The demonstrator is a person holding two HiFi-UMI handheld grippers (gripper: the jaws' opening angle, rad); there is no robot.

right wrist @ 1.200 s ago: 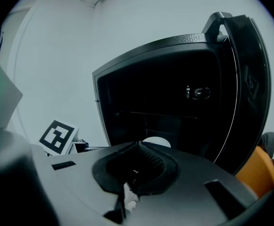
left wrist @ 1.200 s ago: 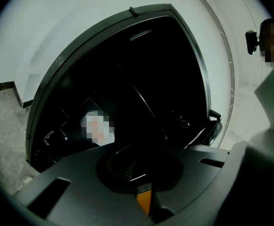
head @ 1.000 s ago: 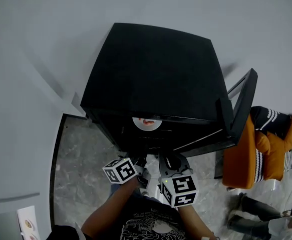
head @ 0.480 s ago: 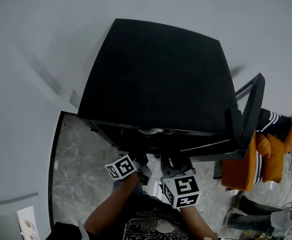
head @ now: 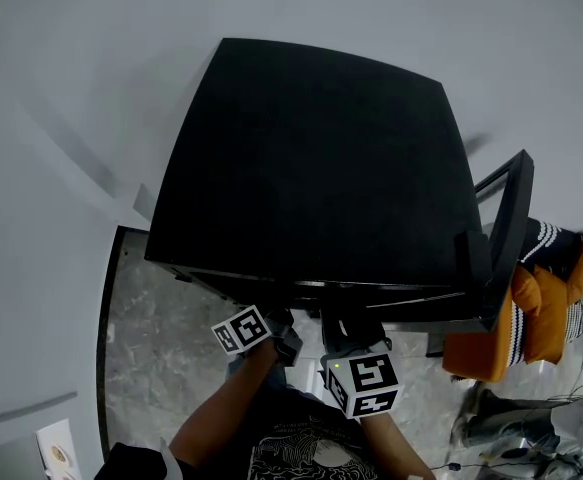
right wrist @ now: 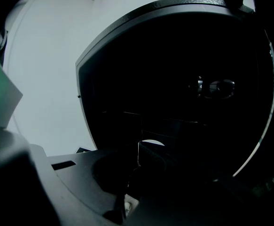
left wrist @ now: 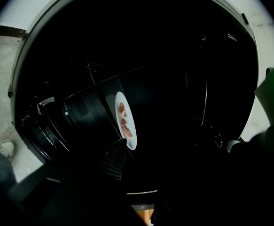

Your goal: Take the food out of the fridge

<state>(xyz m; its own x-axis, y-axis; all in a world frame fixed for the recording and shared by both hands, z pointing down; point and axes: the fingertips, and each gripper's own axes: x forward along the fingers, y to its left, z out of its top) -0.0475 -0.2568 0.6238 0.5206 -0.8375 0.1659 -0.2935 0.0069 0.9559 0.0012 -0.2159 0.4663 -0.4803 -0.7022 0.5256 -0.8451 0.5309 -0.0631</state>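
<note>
The black fridge stands with its door swung open to the right. In the left gripper view a white plate with reddish food sits on a dark shelf inside. My left gripper is just in front of the plate's near rim; its jaws are opening and the ribbed pad touches nothing. In the head view both grippers reach under the fridge's front edge, left gripper, right gripper. The right gripper view shows only a white sliver of the plate; its jaws are lost in the dark.
A marble floor lies left of the fridge, against a pale wall. An orange seat with striped cloth stands right behind the open door. Wire racks line the fridge's inside on the right.
The plate, seen inside the fridge a second ago in the head view, is now hidden under the fridge's top edge. Both grippers stay at the fridge's front opening.
</note>
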